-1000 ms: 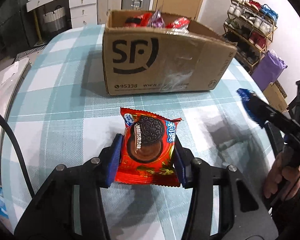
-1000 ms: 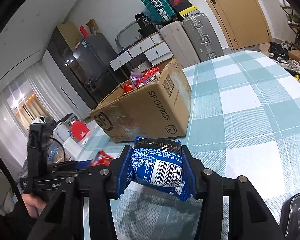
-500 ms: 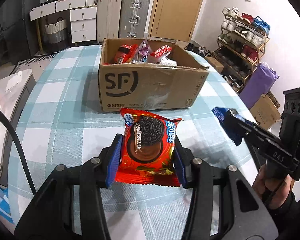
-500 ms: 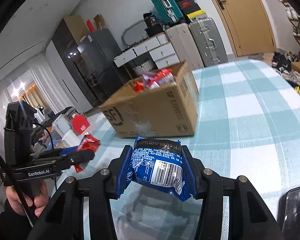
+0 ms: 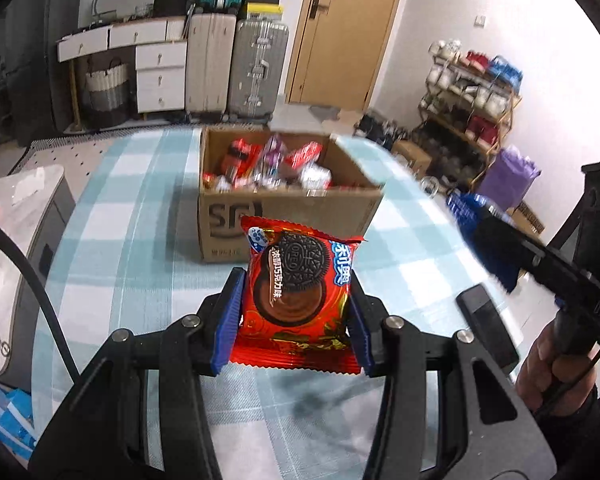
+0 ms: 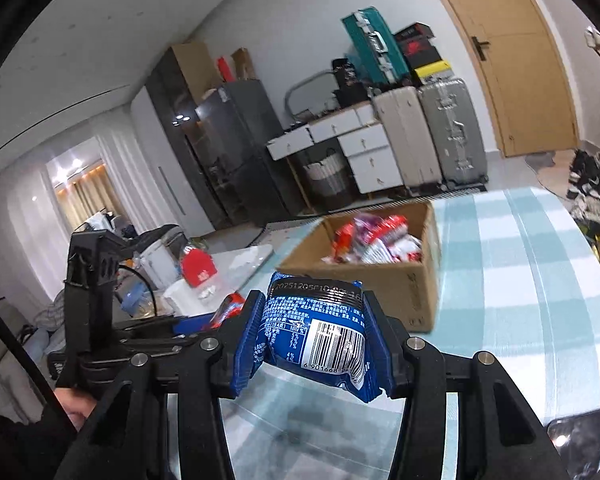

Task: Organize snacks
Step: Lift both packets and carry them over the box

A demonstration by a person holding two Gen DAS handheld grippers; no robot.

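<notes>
My left gripper (image 5: 296, 312) is shut on a red Oreo packet (image 5: 298, 296) and holds it in the air above the checked table. My right gripper (image 6: 314, 332) is shut on a blue snack packet (image 6: 320, 332), barcode side up, also held above the table. An open cardboard SF box (image 5: 288, 208) with several snack packets inside stands ahead on the table; it also shows in the right wrist view (image 6: 384, 280). The right gripper with its blue packet shows at the right of the left wrist view (image 5: 476, 224). The left gripper shows at the left of the right wrist view (image 6: 204, 324).
The blue and white checked table (image 5: 140, 208) carries a black phone (image 5: 488, 328) near its right edge. A red-capped bottle (image 6: 198, 276) and white containers stand left of the table. Suitcases (image 5: 256, 68), drawers and a shoe rack (image 5: 472, 92) line the room beyond.
Both grippers have risen with their packets, so the box looks farther and lower and its inside shows. Both jaws stayed shut on their packets.
</notes>
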